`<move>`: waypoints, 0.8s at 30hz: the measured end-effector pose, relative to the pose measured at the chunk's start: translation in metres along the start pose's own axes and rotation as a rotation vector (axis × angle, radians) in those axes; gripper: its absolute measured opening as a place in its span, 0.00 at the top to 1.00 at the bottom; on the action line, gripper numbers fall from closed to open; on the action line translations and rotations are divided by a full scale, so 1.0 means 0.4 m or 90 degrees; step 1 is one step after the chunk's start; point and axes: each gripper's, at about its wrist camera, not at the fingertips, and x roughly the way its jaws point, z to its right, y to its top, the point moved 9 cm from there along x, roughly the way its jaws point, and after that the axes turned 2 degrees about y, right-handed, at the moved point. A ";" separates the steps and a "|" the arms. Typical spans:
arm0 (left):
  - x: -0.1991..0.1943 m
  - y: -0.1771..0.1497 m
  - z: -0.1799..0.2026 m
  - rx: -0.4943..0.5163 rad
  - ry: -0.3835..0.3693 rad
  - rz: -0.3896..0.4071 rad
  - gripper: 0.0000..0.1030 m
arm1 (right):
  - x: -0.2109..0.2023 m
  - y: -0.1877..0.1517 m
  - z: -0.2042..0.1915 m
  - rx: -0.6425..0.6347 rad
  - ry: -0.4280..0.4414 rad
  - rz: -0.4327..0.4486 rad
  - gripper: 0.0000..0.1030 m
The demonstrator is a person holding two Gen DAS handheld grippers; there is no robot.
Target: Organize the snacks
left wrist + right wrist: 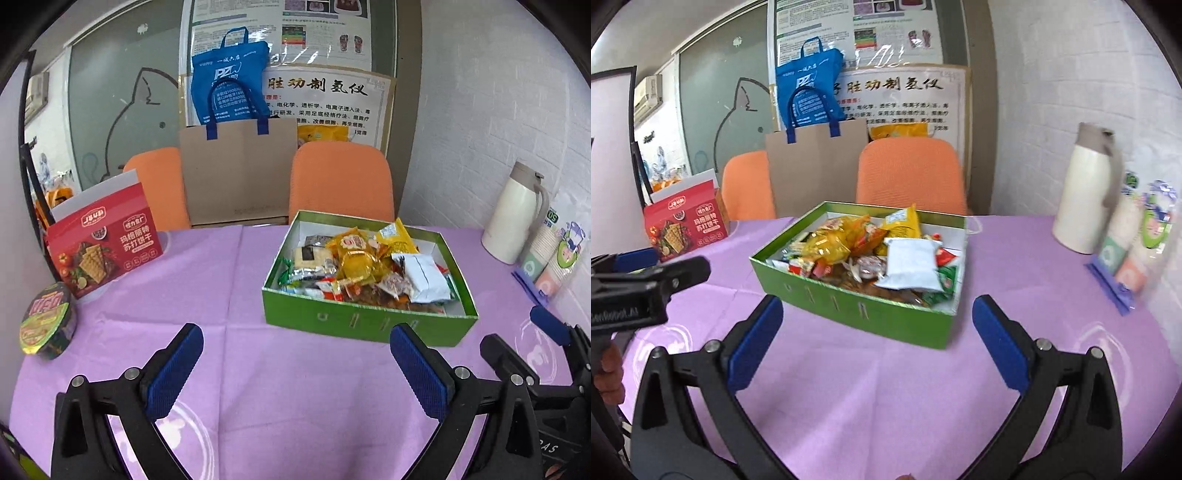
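Note:
A green box (354,326) (849,314) full of several wrapped snacks stands on the purple tablecloth, with a white packet (424,277) (912,266) on top of the pile. A red cracker box (103,243) (683,229) stands at the far left, and a round instant noodle bowl (46,321) lies tilted near the left edge. My left gripper (295,362) is open and empty, just in front of the green box. My right gripper (877,332) is open and empty too, close to the box's front wall.
A cream thermos (517,214) (1082,192) and packs of paper cups (554,254) (1134,243) stand at the right. Two orange chairs (341,177) and a brown paper bag (236,173) sit behind the table. The other gripper shows at each view's edge.

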 end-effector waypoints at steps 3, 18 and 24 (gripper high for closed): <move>-0.031 -0.066 0.018 -0.011 -0.016 -0.010 0.00 | -0.036 -0.048 0.011 -0.008 -0.035 -0.017 0.01; -0.039 -0.181 0.043 0.006 0.031 -0.032 0.00 | -0.082 -0.150 0.089 0.055 -0.085 -0.026 0.01; -0.036 -0.184 0.038 0.003 0.038 -0.031 0.00 | -0.079 -0.150 0.098 0.058 -0.092 -0.023 0.01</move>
